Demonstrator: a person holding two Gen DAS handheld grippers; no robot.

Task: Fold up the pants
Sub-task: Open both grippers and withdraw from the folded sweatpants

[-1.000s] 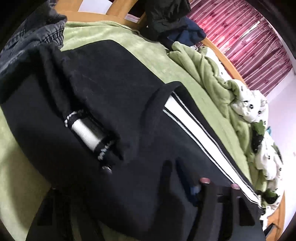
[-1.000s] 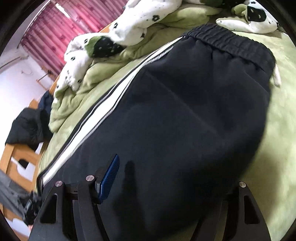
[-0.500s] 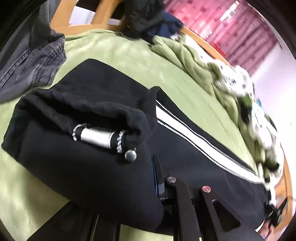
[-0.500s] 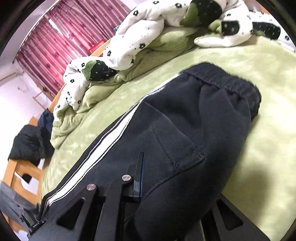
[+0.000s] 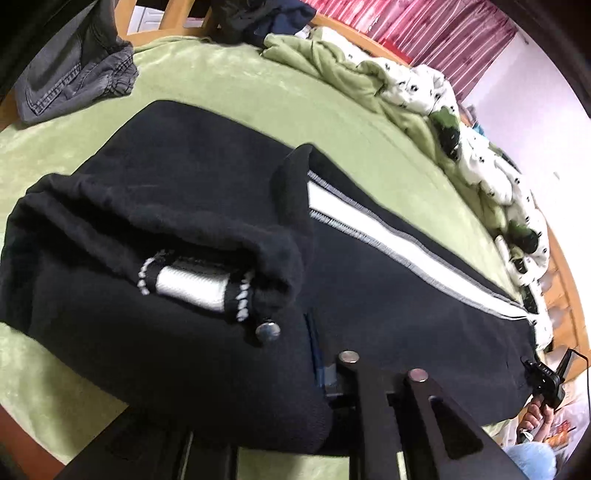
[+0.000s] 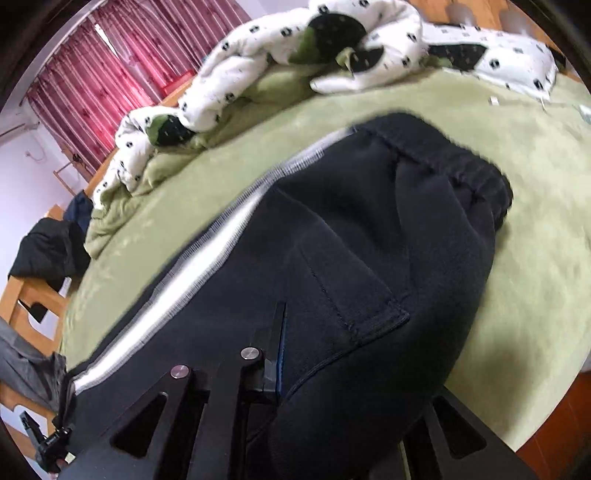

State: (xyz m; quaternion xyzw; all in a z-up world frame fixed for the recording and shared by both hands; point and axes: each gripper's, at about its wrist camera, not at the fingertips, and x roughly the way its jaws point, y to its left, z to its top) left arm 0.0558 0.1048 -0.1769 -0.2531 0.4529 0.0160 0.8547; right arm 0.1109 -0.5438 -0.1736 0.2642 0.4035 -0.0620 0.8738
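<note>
Nearby, grey jeans and crumpled duvet flank black pants

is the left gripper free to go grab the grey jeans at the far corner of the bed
Probably not: the left gripper is clamped on the black pants, which it would have to drop. The grey jeans themselves lie uncovered beyond them.

Around the black pants the green bed cover lay bare on the far side, leaving room to pass. Beyond the pants a rumpled spotted quilt banked along the far edge. Left of the pants a grey garment sat at the corner, with dark clothes heaped past it, perhaps on the wooden frame
</note>
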